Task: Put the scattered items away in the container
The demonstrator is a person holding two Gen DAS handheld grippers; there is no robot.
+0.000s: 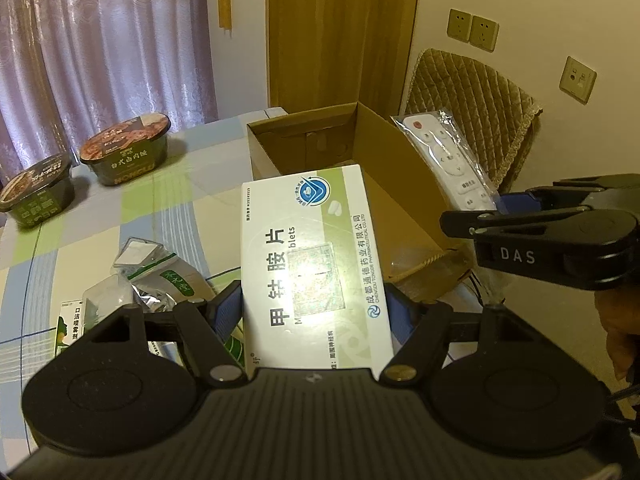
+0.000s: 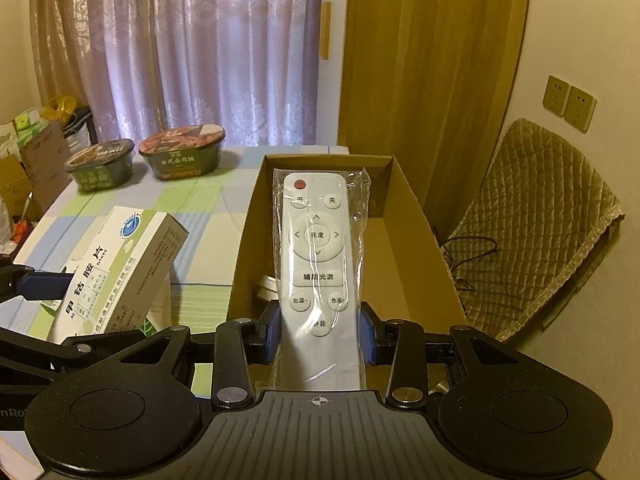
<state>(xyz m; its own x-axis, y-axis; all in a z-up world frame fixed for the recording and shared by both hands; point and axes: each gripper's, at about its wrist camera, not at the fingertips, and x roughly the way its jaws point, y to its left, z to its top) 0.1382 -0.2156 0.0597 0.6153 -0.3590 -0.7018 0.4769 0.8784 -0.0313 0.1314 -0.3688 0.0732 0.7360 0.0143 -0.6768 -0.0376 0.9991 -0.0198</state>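
my left hand-held gripper is clamped on the white medicine box, held up just beside the near-left edge of the cardboard box on the bench. my right hand-held gripper is closed on the plastic-wrapped white remote, hanging over the cardboard box's open top. foil pouches lie on bench left of cardboard box, w/ 2 food bowls further back.
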